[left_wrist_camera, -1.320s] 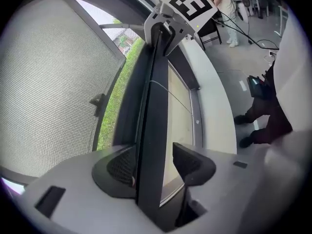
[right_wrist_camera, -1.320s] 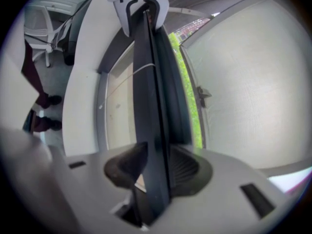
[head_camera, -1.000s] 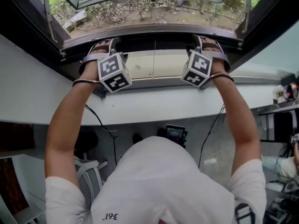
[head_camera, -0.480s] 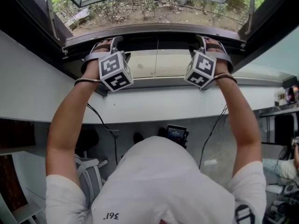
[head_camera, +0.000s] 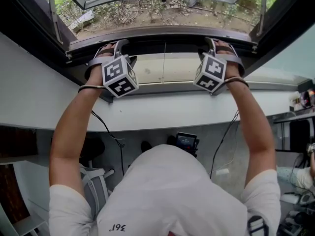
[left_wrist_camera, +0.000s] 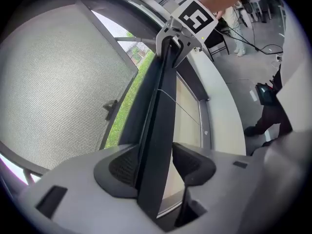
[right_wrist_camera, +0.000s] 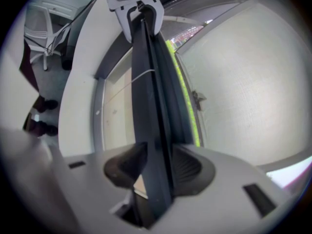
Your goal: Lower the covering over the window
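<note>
The only readable writing is the small dark print "361" on the person's white T-shirt (head_camera: 117,227), seen upside down below both grippers. Each gripper also carries a cube with black-and-white square markers (head_camera: 119,76), which have patterns but no letters.

The long, flat, dark bar of the window covering (left_wrist_camera: 158,106) is slim, smooth and matt. It runs straight from one gripper to the other along the open window's lower frame. The left gripper (left_wrist_camera: 155,161) has the bar between its ribbed black pads (left_wrist_camera: 122,165), and both pads press on its faces. The right gripper (right_wrist_camera: 155,162) pinches the same bar in the same way, farther along.

A thin pale cord (left_wrist_camera: 178,101) crosses a beige panel just beside the bar, on the room side of the grippers. On the far side of the bar hangs the out-swung window sash with fine grey mesh (left_wrist_camera: 53,82), with green plants showing at its edge. The white window sill (head_camera: 162,113) lies below the grippers, under the person's forearms.
</note>
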A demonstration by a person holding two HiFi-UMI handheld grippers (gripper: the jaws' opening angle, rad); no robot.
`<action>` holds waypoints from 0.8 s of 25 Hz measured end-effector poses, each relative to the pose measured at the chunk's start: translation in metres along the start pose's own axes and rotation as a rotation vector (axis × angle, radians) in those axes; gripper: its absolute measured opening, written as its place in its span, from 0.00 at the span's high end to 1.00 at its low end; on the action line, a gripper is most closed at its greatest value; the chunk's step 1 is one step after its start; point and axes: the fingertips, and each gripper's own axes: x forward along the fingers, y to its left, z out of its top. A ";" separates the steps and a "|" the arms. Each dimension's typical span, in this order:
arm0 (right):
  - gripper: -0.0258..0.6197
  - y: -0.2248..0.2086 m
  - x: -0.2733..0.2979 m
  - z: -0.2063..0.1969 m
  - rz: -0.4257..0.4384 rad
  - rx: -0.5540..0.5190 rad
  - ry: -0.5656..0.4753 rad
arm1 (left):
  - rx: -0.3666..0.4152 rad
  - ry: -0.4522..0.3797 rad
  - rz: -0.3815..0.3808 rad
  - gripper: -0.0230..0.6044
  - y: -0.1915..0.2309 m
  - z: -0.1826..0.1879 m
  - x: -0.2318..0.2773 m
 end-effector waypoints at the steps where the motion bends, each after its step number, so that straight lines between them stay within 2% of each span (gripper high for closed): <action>1: 0.72 0.000 0.000 0.000 0.001 0.004 -0.002 | -0.012 -0.007 0.000 0.60 0.000 0.001 -0.002; 9: 0.72 -0.007 -0.008 0.006 0.002 0.104 -0.046 | -0.136 -0.080 -0.010 0.60 0.006 0.007 -0.015; 20: 0.72 -0.011 -0.023 0.013 -0.016 0.133 -0.080 | -0.322 -0.193 -0.036 0.63 0.012 0.025 -0.031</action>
